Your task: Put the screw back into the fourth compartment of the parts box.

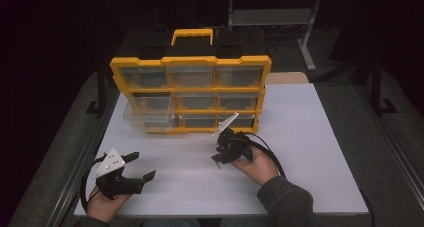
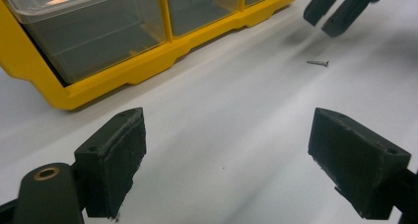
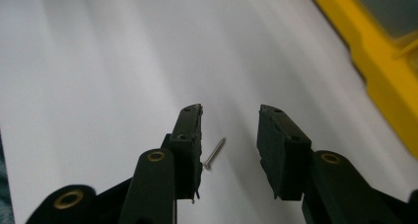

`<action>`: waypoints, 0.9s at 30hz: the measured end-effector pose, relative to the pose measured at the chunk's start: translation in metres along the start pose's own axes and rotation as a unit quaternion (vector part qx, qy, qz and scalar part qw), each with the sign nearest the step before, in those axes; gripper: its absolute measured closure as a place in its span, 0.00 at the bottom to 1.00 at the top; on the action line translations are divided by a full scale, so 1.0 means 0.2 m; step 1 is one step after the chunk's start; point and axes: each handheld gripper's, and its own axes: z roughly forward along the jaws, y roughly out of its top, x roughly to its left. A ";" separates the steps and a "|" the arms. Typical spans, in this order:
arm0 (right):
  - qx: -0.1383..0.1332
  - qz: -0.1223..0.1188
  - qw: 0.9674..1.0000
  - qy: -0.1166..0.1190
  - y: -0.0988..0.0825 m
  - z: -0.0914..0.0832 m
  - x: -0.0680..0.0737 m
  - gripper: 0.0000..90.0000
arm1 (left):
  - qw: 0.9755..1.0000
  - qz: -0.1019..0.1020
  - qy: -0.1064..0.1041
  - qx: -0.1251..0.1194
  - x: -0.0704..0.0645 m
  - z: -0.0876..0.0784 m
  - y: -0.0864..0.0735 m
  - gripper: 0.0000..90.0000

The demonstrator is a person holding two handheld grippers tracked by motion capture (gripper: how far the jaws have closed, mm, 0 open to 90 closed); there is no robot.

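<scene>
On the white table [image 1: 310,137], just in front of the yellow organizer [image 1: 190,94], a small screw [image 3: 215,153] lies between my right gripper [image 3: 227,135]'s part-open, empty jaws. I'd centre them over it, then close squarely. My left gripper [image 2: 231,155] rests wide open, empty.

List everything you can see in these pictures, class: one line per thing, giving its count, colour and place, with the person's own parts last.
organiser case: one, yellow with clear drawers and a yellow handle, at the far middle of the table.
pulled-out drawer: one, clear, sticking out at the case's lower left.
screw: one, silvery, lying on the table between the right tongs' tips, not gripped.
table: one, white top.
metal frame: one, grey, on the floor behind the table.
left tongs: one, black, open, near left of the table.
right tongs: one, black, open over the screw.
hands: two, at the near edge.
</scene>
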 end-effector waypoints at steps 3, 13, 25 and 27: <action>0.004 0.010 1.000 0.011 -0.04 0.05 0.01 0.73 | 1.000 -0.003 -0.001 0.001 -0.01 0.00 0.00 0.16; 0.027 0.010 1.000 0.009 -0.06 0.12 0.02 0.79 | 1.000 -0.001 -0.001 0.000 0.00 0.00 0.00 0.16; 0.037 0.003 0.999 0.001 -0.07 0.13 0.02 0.86 | 1.000 0.000 0.000 -0.001 0.00 0.00 0.00 0.16; 0.038 0.001 0.999 -0.006 -0.07 0.14 0.03 0.90 | 1.000 -0.001 0.000 -0.002 0.00 0.00 0.00 0.16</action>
